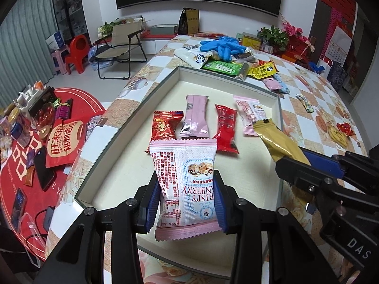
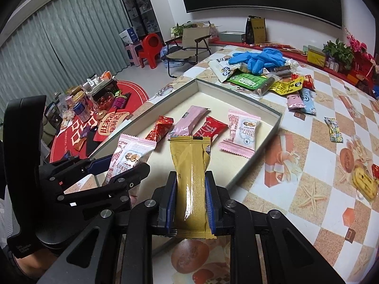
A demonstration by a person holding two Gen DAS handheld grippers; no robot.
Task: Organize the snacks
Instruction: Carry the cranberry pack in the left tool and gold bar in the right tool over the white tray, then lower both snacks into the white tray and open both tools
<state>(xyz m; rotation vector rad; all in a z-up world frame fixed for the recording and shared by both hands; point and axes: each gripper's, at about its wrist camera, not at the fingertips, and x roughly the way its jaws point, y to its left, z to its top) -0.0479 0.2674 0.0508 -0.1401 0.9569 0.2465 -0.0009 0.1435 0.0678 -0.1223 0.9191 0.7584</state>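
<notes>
Cranberry snack (image 1: pixel 187 184) clamped in left claw (image 1: pixel 187 203) (gold bar (image 2: pixel 191 189) in right claw (image 2: pixel 191 203))

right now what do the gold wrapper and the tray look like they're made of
Gold wrapper: likely metallised plastic film, glossy; glare streaks, crinkles, crimped serrated ends.
Tray: probably cardboard, matte cream inside with a grey rim; thin, straight, unshiny walls.
</notes>
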